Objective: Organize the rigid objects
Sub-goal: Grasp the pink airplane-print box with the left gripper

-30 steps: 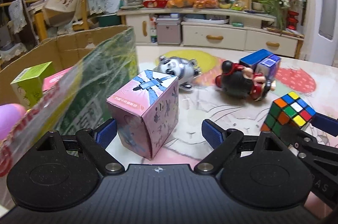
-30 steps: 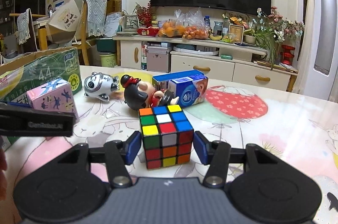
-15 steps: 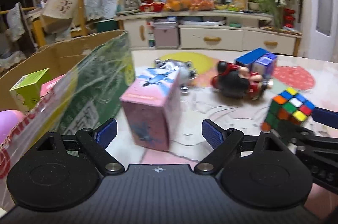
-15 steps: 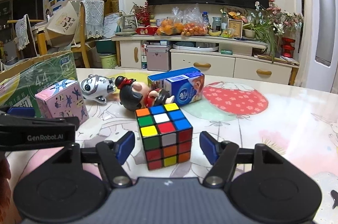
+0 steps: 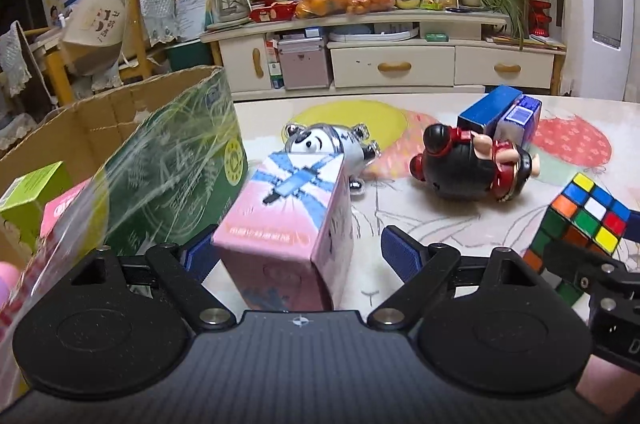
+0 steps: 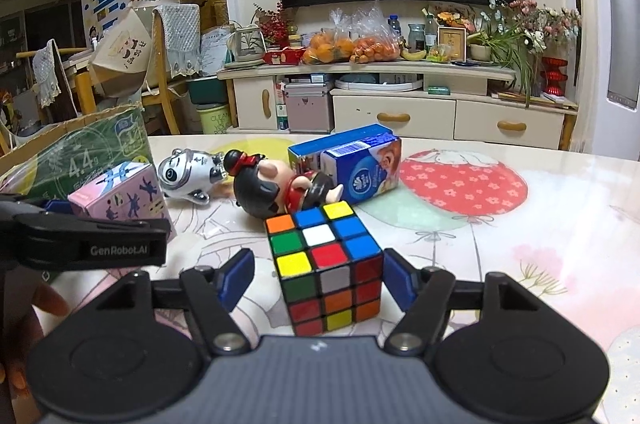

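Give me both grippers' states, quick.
Left gripper: open, pink box between its fingers, not gripped.
Right gripper: open and opening further, cube between its fingers, not gripped.

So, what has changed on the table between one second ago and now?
The right gripper let go of the Rubik's cube; its jaws are opening, the cube between them. The pink box sits nearer the left gripper, which stayed open. The toys stayed put.

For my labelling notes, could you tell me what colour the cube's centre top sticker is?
White, on the cube; the right wrist view shows it best.
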`<state>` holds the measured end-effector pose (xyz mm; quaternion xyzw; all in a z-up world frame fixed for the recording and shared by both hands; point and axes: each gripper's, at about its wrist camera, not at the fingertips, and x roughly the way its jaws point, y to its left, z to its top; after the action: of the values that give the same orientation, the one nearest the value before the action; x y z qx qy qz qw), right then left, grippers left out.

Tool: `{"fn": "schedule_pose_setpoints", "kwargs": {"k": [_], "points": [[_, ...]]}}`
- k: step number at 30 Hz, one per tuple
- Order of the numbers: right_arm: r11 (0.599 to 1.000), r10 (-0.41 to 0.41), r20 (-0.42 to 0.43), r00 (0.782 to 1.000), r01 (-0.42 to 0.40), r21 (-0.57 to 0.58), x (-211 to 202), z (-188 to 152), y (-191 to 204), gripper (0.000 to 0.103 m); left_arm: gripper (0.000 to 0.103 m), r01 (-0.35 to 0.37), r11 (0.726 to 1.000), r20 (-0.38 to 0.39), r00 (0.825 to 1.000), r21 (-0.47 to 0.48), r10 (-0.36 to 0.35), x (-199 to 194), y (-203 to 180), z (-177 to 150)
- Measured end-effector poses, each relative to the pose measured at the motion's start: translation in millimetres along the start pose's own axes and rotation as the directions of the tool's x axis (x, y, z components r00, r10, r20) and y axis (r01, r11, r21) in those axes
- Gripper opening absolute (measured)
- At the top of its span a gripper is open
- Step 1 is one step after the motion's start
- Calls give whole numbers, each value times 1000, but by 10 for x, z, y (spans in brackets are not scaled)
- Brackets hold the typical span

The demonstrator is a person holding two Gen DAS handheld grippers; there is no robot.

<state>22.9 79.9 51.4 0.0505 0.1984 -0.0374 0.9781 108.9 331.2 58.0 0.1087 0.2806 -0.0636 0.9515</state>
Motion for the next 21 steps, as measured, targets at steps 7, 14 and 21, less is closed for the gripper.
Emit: {"fn": "schedule_pose_setpoints", "kwargs": {"k": [7, 14, 21], "points": [[1000, 0, -10, 1000, 0, 14, 61, 15, -15, 68, 86, 2, 1000, -17, 1000, 16, -2, 19, 0, -36], [1000, -1, -9, 1000, 1, -12, 85, 29, 42, 59, 62, 5, 1000, -39, 999, 9, -5, 0, -2, -12], [1000, -16, -12, 1000, 15, -28, 87, 42, 73, 58, 60, 3, 1000, -38, 999, 7, -3, -62, 1, -11]]}}
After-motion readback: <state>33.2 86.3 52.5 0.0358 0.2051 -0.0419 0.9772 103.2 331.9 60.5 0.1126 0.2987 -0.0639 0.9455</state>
